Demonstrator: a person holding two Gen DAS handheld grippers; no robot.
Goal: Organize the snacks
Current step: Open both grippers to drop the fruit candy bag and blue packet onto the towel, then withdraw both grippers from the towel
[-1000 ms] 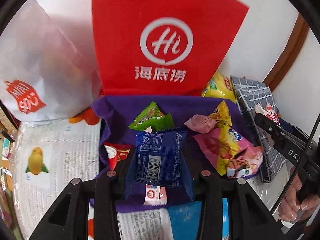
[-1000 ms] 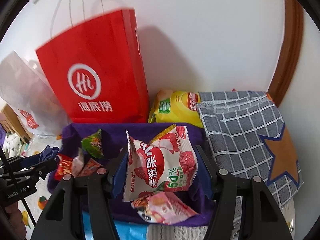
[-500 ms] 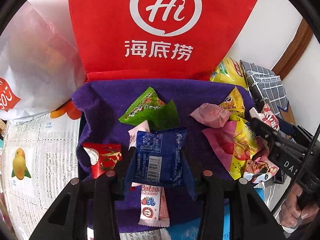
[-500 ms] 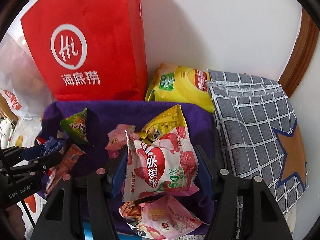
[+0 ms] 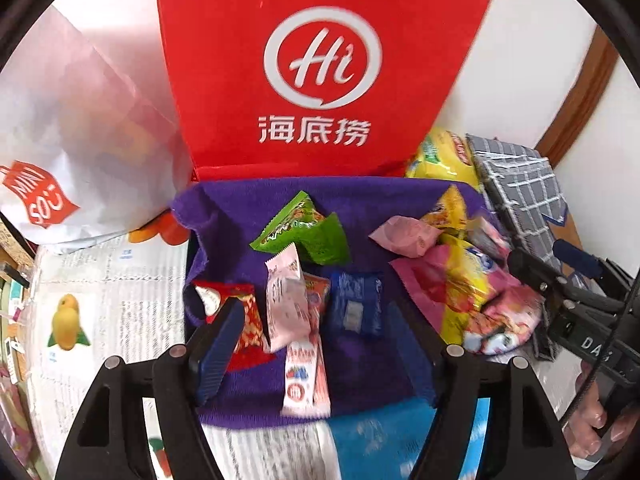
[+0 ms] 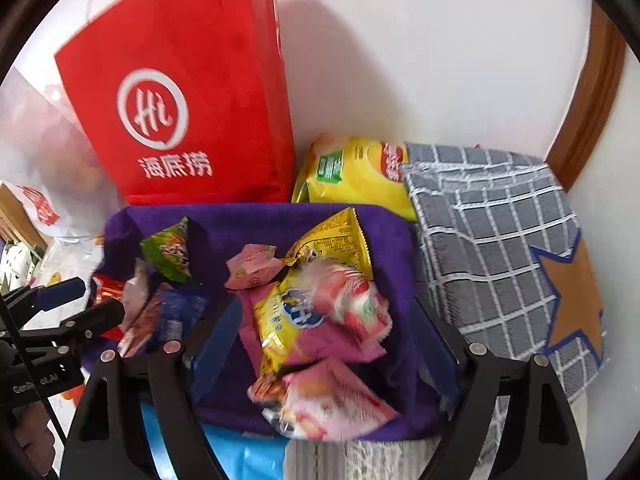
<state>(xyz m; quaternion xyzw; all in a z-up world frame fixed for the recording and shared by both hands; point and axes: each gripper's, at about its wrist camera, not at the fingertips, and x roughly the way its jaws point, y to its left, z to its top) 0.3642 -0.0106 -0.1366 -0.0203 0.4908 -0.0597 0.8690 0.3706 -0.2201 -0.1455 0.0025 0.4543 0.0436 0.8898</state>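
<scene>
The blue packet [image 5: 354, 306] lies on the purple cloth [image 5: 248, 200], freed between the left tool [image 5: 320, 328], whose jaws have just been opening. The right tool [image 6: 324, 328] likewise gapes over the pink-and-white packet [image 6: 352, 300]. Lift both straight up, clear of the wrappers.

Blue packet [image 5: 354, 309] flat on purple cloth [image 5: 384, 200]; pink-white strawberry packet [image 6: 352, 300] blurred atop snack pile.

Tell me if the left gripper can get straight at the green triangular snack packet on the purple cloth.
Probably yes. The left gripper is open and empty, the green triangular snack packet lies uncovered just beyond. The pale pink wrapper and dark blue packet lie in between, so it must pass above them.
</scene>
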